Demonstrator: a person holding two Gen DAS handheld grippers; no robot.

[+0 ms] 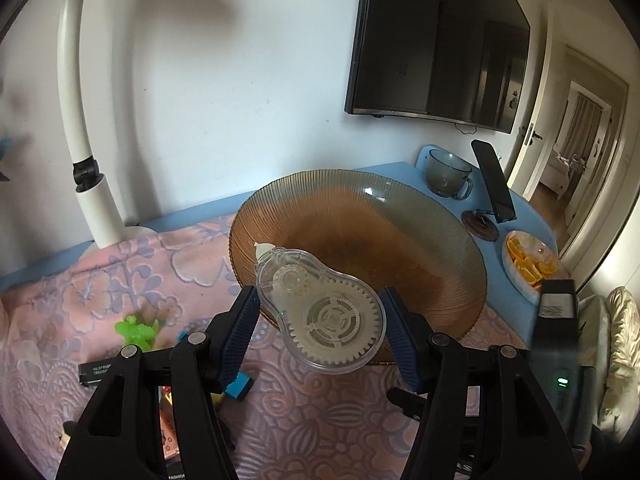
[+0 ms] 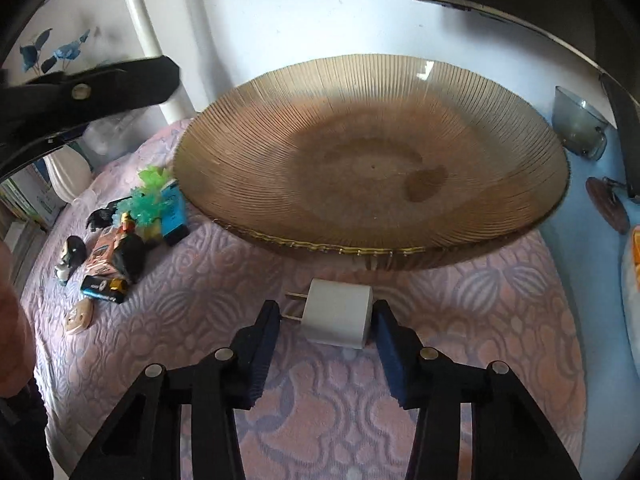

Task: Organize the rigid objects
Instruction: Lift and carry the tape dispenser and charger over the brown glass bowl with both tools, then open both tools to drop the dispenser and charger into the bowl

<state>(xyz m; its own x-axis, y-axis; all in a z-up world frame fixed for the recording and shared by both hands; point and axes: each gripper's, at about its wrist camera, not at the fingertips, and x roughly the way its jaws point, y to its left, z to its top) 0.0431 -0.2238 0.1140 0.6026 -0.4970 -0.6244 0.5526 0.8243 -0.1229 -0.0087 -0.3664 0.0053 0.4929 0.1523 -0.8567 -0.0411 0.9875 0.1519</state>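
My left gripper [image 1: 320, 320] is shut on a clear correction-tape dispenser [image 1: 320, 312] with white gears and holds it above the near rim of a large ribbed amber glass bowl [image 1: 420, 232]. The bowl [image 2: 372, 152] is empty in the right wrist view. My right gripper [image 2: 326, 320] is around a white plug adapter [image 2: 338, 312] that lies on the pink cloth just before the bowl. Its right pad touches the adapter and its left pad stands by the prongs. Part of the left gripper [image 2: 80, 92] shows at the upper left of that view.
A pile of small items lies left of the bowl: green plastic toy [image 2: 150, 196], blue box [image 2: 174, 216], battery [image 2: 104, 288], dark figures [image 2: 130, 254]. A white lamp pole [image 1: 76, 100], grey cup [image 1: 446, 172], phone on a stand [image 1: 492, 180] and orange slices [image 1: 528, 260] sit at the table's edges.
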